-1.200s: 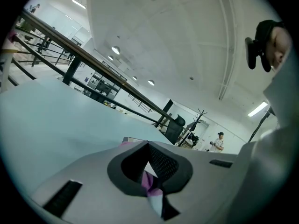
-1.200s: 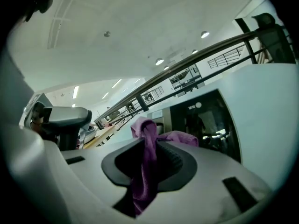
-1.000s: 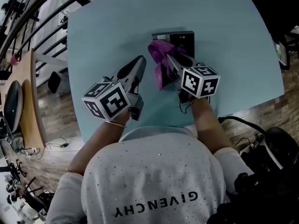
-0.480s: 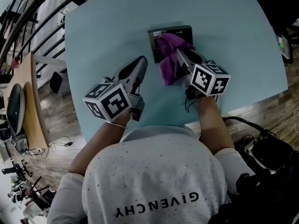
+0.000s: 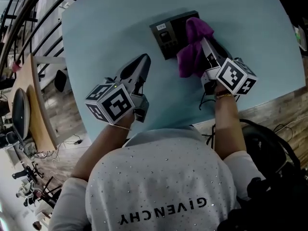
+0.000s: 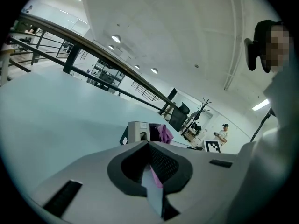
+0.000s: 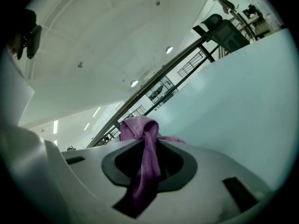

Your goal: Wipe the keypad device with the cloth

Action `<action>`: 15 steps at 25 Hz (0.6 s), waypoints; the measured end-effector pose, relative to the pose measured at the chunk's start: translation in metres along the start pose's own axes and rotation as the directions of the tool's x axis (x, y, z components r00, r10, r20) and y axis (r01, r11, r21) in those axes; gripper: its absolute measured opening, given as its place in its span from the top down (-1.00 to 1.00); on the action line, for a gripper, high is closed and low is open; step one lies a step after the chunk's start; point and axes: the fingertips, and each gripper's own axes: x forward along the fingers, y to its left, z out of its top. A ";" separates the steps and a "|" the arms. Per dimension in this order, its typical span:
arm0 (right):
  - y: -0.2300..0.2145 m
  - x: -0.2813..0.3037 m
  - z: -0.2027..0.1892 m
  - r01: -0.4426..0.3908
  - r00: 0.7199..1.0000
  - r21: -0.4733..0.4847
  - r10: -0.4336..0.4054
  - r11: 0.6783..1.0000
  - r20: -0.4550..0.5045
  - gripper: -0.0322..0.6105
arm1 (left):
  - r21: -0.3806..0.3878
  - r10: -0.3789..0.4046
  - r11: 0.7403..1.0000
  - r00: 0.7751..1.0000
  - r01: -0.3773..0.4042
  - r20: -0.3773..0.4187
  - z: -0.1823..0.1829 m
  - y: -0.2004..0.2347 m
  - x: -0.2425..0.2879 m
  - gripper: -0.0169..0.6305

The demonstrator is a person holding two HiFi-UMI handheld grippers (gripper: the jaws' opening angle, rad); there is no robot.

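The dark keypad device [image 5: 169,34] lies flat near the far middle of the pale blue table [image 5: 110,32]. My right gripper [image 5: 204,43] is shut on the purple cloth [image 5: 191,49], which is bunched over the device's right part and hangs toward me. In the right gripper view the cloth [image 7: 142,157] runs out between the closed jaws. My left gripper [image 5: 140,61] rests on the table left of and nearer than the device, its jaws together with nothing held. In the left gripper view the device [image 6: 140,132] and cloth [image 6: 164,133] show just beyond the jaw tips.
The table's near edge runs just in front of the person's body. Wooden floor, cables and dark equipment [image 5: 269,148] lie to the right; a wooden bench [image 5: 36,105] and railings stand at the left.
The right gripper has carried the cloth rightward across the device, uncovering its left part with the keys. The left gripper has stayed put. The head view has shifted slightly.
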 end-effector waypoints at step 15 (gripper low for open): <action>0.108 0.011 -0.058 -0.259 0.961 -0.201 0.231 0.945 -0.153 0.65 | -0.050 0.018 0.999 1.000 -0.016 0.024 -0.009 0.013 0.009 0.95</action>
